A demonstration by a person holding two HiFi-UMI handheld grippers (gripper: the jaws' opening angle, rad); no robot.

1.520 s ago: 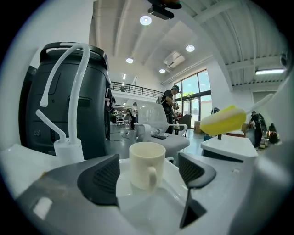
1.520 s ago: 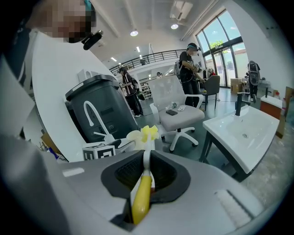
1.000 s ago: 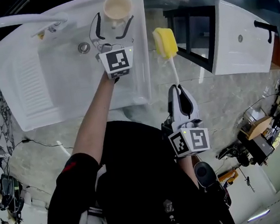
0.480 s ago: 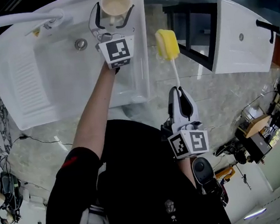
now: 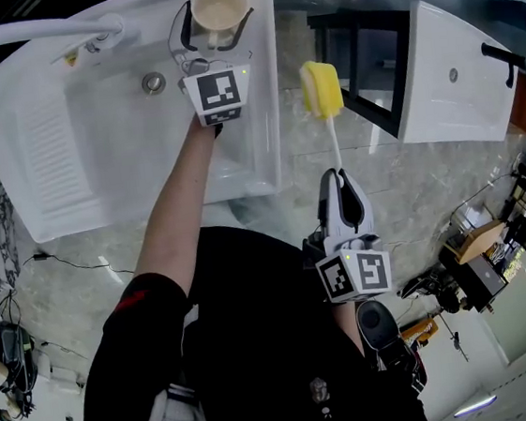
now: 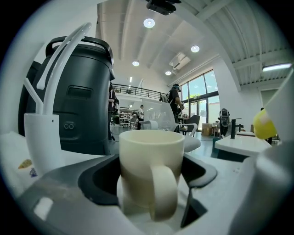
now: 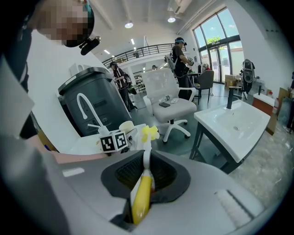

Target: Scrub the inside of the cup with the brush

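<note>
Now: cup straddled, brush waiting off to its right

My left gripper [image 5: 215, 29] is out at the far right corner of the sink [image 5: 269, 110]. Its fingers are spread, one either side of the cup [image 6: 149, 158]. There is a gap on the right side at least, so I judge nothing is gripped yet. The cup is upright, mouth up, cream, with the handle turned back toward me. The faucet [image 5: 45, 33] is off to the cup's left.

My right gripper [image 5: 341, 186] is nearer my body, outside the sink and over the floor. Its fingers are pressed onto the brush [image 7: 141, 197] at the yellow grip. The thin white stem runs forward from them to the yellow sponge head [image 5: 321, 91].

Relation that matters: the sponge head lies to the right of the cup, just past the sink's right edge and a little nearer me. The brush's long axis points away from me, near parallel to that edge. The cup's axis is vertical. So the head must go left and forward, then the stem must tip steeply down to enter the mouth. The right gripper carries the tool; the left is the one at the cup.

Judgement: the left should close on the cup first, or scrubbing may shove it along the smooth white surface. Scrubbing not begun
</note>
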